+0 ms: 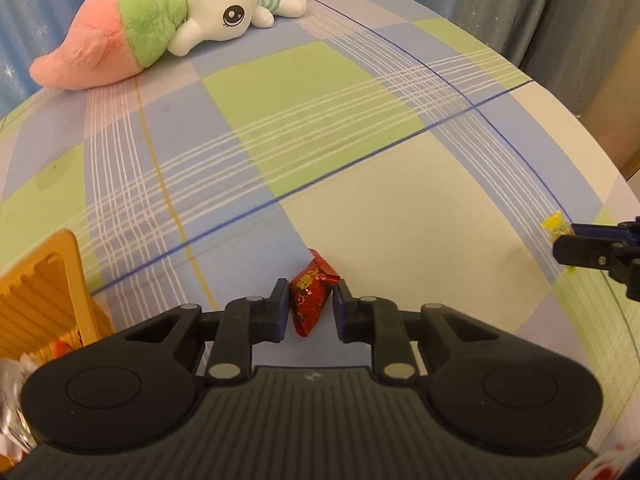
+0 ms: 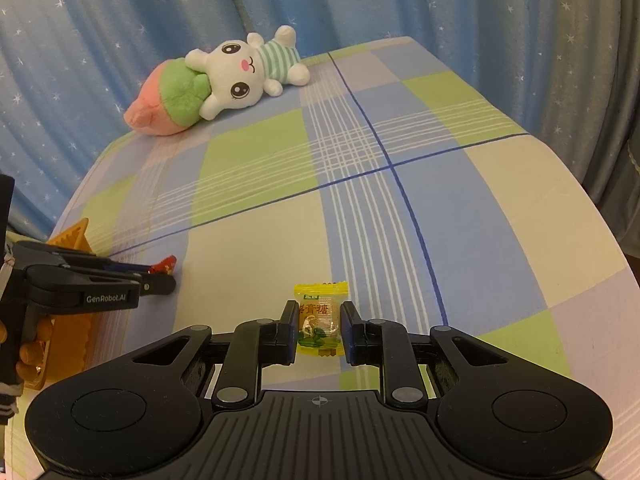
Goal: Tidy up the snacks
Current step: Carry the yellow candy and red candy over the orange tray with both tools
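A red wrapped candy (image 1: 312,300) lies on the checked cloth between the fingers of my left gripper (image 1: 311,306), whose jaws stand close on both sides of it; whether they press it I cannot tell. It also shows in the right wrist view (image 2: 164,265). A yellow wrapped candy (image 2: 320,320) lies between the fingers of my right gripper (image 2: 319,328), jaws close on both sides with small gaps showing. The yellow candy (image 1: 554,226) and right gripper (image 1: 568,246) show at the right edge of the left wrist view. An orange basket (image 1: 44,292) with snacks stands at the left.
A plush rabbit (image 2: 248,72) hugging a pink and green plush carrot (image 2: 168,100) lies at the table's far end. A blue starred curtain (image 2: 120,20) hangs behind. The round table's edge (image 2: 592,208) curves at right. Shiny wrappers (image 1: 12,400) sit at lower left.
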A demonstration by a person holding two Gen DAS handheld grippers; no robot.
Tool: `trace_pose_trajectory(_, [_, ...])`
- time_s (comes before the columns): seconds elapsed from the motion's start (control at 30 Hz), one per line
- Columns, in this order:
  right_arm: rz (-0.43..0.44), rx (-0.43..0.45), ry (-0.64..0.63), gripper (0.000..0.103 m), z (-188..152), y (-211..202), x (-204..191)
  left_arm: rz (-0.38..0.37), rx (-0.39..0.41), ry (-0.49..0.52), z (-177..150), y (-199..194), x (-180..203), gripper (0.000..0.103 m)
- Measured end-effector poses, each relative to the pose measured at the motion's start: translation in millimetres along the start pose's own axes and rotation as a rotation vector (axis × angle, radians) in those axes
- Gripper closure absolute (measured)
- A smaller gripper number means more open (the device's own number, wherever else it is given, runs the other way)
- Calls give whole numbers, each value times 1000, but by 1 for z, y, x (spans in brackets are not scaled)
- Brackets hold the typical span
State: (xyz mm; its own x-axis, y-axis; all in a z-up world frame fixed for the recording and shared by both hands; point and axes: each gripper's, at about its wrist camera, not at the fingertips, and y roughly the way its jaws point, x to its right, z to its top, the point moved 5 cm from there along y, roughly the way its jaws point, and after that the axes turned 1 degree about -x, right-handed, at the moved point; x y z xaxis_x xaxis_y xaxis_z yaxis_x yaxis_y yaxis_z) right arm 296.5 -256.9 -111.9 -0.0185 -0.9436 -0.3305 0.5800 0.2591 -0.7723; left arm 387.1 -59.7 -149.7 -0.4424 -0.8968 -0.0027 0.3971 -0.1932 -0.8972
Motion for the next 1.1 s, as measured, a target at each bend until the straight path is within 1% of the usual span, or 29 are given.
trace_pose_trajectory(0.3, [23, 5, -22, 81, -1, -6, -5, -18, 19, -63, -11, -22, 8, 83])
trace_pose_trajectory(0.7, [67, 19, -73, 81, -4, -20, -26, -27, 90, -132, -29, -69, 14, 83])
trace_pose_trajectory(0.9, [110, 16, -100, 81, -11, -29, -45, -23, 130, -191, -52, -100, 9, 83])
trace_pose_trajectory(1.1, [168, 2, -145, 81, -23, -35, -76, 5, 165, -262, -87, -136, -8, 83])
